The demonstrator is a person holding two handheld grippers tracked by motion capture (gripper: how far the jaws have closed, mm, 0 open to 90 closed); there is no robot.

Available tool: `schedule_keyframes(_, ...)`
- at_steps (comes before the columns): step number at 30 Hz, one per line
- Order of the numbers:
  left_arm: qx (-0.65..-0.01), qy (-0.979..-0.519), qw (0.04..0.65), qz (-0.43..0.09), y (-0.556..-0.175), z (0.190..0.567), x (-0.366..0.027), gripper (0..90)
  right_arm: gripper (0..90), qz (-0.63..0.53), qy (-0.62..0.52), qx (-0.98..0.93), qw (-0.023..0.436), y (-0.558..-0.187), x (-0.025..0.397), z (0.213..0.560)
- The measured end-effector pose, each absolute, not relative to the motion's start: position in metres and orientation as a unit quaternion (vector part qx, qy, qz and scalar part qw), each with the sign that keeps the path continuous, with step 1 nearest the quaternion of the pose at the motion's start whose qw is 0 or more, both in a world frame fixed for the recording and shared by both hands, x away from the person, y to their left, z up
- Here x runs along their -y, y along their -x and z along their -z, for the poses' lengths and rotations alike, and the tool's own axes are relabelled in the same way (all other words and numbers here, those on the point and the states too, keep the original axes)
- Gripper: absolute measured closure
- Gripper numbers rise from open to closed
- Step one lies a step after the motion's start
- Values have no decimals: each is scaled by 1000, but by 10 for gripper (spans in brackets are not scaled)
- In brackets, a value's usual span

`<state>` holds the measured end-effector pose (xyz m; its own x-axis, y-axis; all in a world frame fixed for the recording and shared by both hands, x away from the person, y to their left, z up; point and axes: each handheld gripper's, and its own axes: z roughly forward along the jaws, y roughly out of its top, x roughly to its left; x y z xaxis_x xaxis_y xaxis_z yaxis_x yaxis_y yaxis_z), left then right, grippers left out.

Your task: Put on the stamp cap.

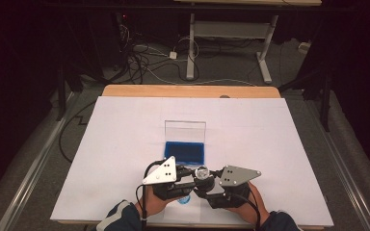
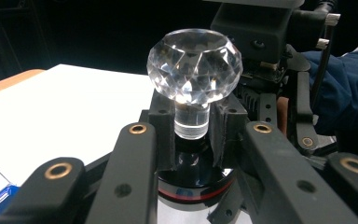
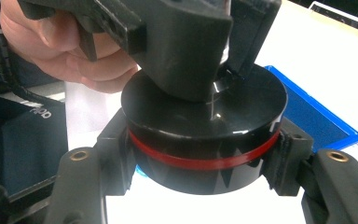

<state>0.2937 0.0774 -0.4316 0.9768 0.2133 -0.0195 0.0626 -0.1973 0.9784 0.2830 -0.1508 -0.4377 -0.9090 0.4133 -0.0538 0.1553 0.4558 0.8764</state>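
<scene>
A black round jar (image 3: 205, 135) with a red band is held above the near edge of the white table. A faceted crystal knob (image 2: 195, 65) rises from its top on a clear stem; the knob (image 1: 203, 171) sits between the two grippers. My left gripper (image 2: 192, 135) is shut on the stem just below the knob, seen from above as the left gripper (image 1: 189, 177). My right gripper (image 3: 205, 154) clamps the jar's side at the red band, and shows as the right gripper (image 1: 208, 186). The left gripper (image 3: 182, 46) hides the knob in the right gripper view.
An open clear case with a blue lining (image 1: 185, 152) stands mid-table just beyond the grippers, and its blue base (image 3: 312, 112) lies right behind the jar. A small blue patch (image 1: 185, 198) lies under the left gripper. White table surface (image 1: 279, 144) spreads to either side.
</scene>
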Motion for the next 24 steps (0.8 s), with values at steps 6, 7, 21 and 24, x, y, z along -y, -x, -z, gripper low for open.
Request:
schedule_keyframes(6, -97, -759, 642, -46, -294, 435, -78, 717, 384, -504, -171, -837, 127, -283, 152, 437)
schedule_keyframes(7, -99, -757, 645, -42, -294, 436, -78, 717, 384, -508, -170, -835, 126, -283, 152, 436)
schedule_keyframes(21, -97, -759, 642, -40, -294, 435, -78, 721, 385, -505, -170, -837, 126, -282, 151, 436)
schedule_keyframes(24, -98, -759, 643, -40, -294, 435, -77, 722, 385, -504, -167, -837, 131, -281, 151, 435)
